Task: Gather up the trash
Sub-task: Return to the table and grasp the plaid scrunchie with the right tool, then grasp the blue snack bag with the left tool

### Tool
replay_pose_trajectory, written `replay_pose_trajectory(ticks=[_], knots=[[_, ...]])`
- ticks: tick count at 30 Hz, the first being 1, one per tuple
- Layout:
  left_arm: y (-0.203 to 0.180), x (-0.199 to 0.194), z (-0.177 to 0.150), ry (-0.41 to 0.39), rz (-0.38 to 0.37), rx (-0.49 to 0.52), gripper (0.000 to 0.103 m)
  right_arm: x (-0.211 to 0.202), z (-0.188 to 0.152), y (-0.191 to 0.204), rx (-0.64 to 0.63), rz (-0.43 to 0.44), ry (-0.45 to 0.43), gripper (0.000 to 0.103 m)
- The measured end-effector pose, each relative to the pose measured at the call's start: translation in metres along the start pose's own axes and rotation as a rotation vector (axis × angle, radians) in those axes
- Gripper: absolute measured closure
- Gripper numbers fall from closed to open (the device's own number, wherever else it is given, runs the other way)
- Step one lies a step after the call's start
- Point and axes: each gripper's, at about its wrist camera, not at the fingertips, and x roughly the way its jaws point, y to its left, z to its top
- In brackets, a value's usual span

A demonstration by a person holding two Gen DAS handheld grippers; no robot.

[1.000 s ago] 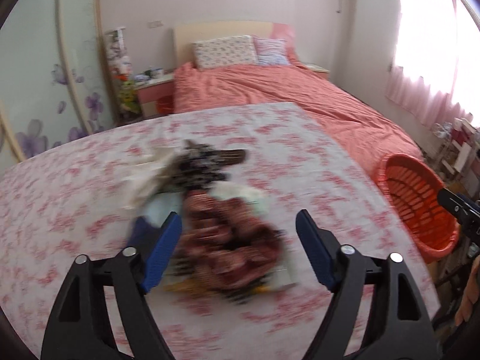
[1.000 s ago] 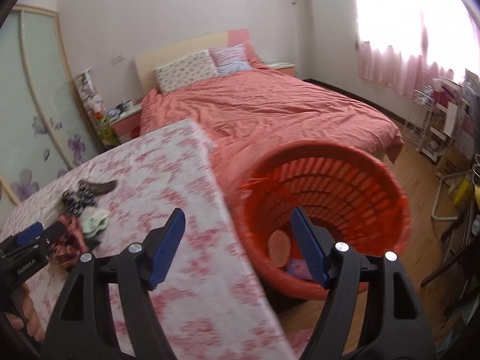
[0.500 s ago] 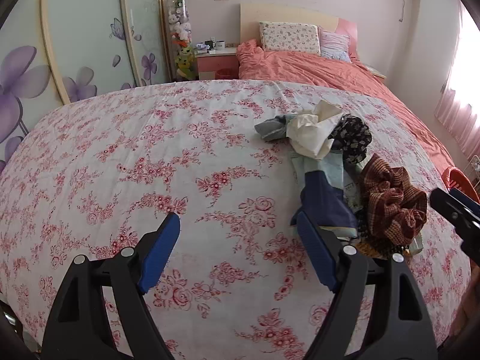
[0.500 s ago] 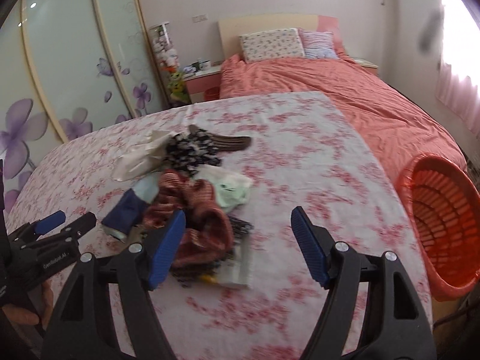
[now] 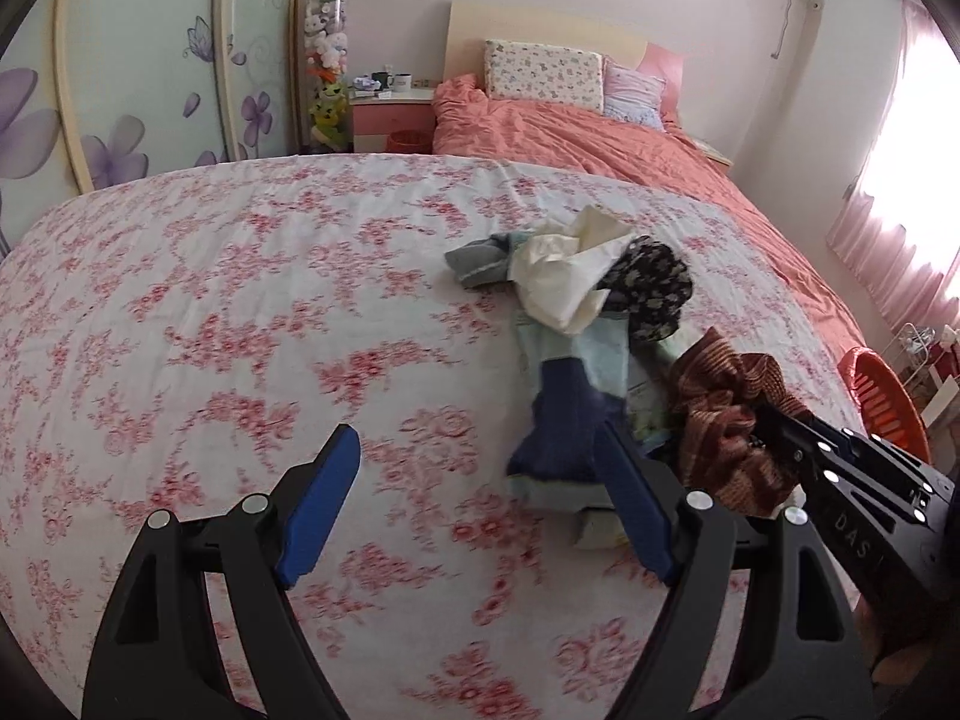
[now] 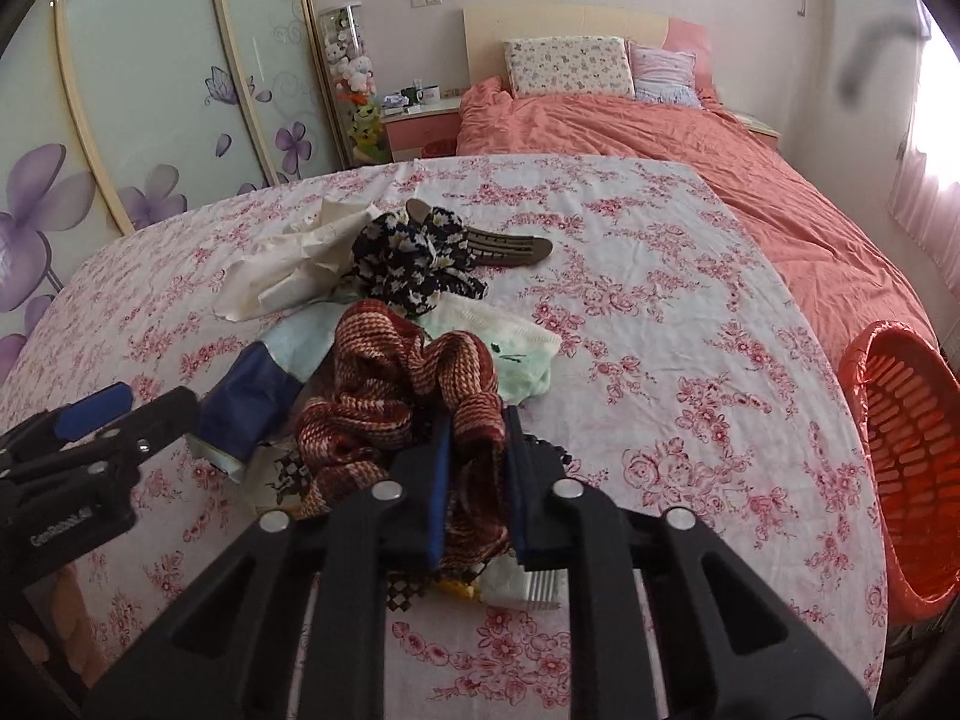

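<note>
A pile of trash lies on the floral-covered table (image 6: 660, 312): a red-brown checked scrunchie (image 6: 390, 384), a dark floral scrunchie (image 6: 402, 264), crumpled cream paper (image 6: 288, 270), a blue and pale-blue wrapper (image 6: 258, 384), a pale green cloth (image 6: 510, 348) and a brown comb (image 6: 504, 246). My right gripper (image 6: 477, 492) is shut on the checked scrunchie, also seen in the left wrist view (image 5: 726, 420). My left gripper (image 5: 474, 510) is open and empty, low over the table left of the pile, its right finger beside the blue wrapper (image 5: 564, 426).
An orange laundry basket (image 6: 900, 462) stands off the table's right edge. Behind the table are a bed with a salmon cover (image 6: 690, 138), a nightstand (image 6: 420, 120) and flowered wardrobe doors (image 6: 150, 120). A window with pink curtains (image 5: 900, 210) is at right.
My right gripper swung from the orange basket to the pile and closed on the checked scrunchie. My left gripper swung left off the pile and stays open.
</note>
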Motion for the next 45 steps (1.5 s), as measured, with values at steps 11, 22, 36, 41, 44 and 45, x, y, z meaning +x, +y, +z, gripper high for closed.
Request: replay_pose_trajectory(ticks=[11,22,36,41,44,45], knots=[[-0.031,0.028,0.002,0.046,0.001,0.054,0.027,-0.020,0.008,-0.068,0.157,-0.143,-0.077,0.089],[-0.024,0.041,0.002,0.085,-0.002,0.010,0.035,0.011,-0.006,-0.112,0.227,-0.190,0.016,0.067],[-0.029,0.052,0.006,0.102,-0.035,-0.005,0.042,0.030,-0.008,-0.112,0.197,-0.254,0.064,0.065],[-0.031,0.053,0.005,0.097,-0.032,0.009,0.049,0.030,-0.007,-0.113,0.202,-0.247,0.063,0.064],[-0.029,0.051,0.004,0.094,-0.031,0.011,0.055,0.030,-0.007,-0.113,0.204,-0.245,0.062,0.064],[-0.028,0.050,0.004,0.093,-0.030,0.010,0.057,0.030,-0.007,-0.113,0.205,-0.244,0.062,0.064]])
